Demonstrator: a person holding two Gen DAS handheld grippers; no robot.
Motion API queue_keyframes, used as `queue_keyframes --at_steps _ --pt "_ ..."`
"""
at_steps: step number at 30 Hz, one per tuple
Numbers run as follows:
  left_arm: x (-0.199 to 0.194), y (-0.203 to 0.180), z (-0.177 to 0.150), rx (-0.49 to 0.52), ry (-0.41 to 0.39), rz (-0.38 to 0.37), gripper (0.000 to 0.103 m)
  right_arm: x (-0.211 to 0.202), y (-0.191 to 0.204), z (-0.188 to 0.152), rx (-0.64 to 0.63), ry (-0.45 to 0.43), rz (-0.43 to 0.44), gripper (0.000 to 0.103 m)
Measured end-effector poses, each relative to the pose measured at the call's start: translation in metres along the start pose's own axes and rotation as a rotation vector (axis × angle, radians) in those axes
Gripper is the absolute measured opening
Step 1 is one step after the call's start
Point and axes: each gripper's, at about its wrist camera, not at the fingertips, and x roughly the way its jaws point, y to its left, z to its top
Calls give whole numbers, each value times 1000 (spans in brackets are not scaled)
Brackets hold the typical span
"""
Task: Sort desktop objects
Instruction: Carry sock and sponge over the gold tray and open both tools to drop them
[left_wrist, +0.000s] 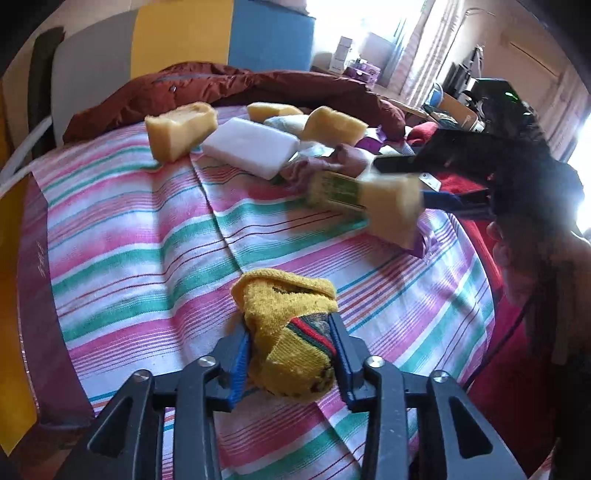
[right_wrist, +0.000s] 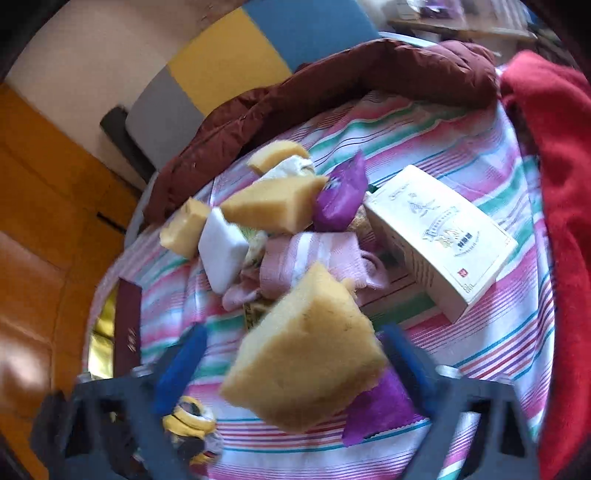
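My left gripper is shut on a rolled yellow sock with red and green bands, low over the striped cloth. My right gripper stands wide open around a yellow sponge, which looks blurred and loose between the blue fingers. In the left wrist view the right gripper is at the right with that sponge at its tips. A pile beyond holds more yellow sponges, a white foam block, a pink cloth and a purple packet.
A white carton lies right of the pile. A dark red quilted jacket lines the far edge of the bed. A red blanket lies at the right. A second purple packet lies under the sponge. A maroon booklet lies left.
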Motion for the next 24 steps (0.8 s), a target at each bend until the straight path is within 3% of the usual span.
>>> queue_keyframes --at_steps 3,9,17,24 --pt "-12 3 -3 -11 -17 5 34 5 10 0 -70 12 -76 63" --pt "-63 11 -2 -37 -118 17 34 -10 24 -3 -146 -62 -102 61" --pt "-116 53 -11 -139 -214 127 34 -31 67 -21 -217 -148 -3 62" --pt "-157 132 -48 -355 -260 269 34 -40 144 -46 -329 -123 148 62"
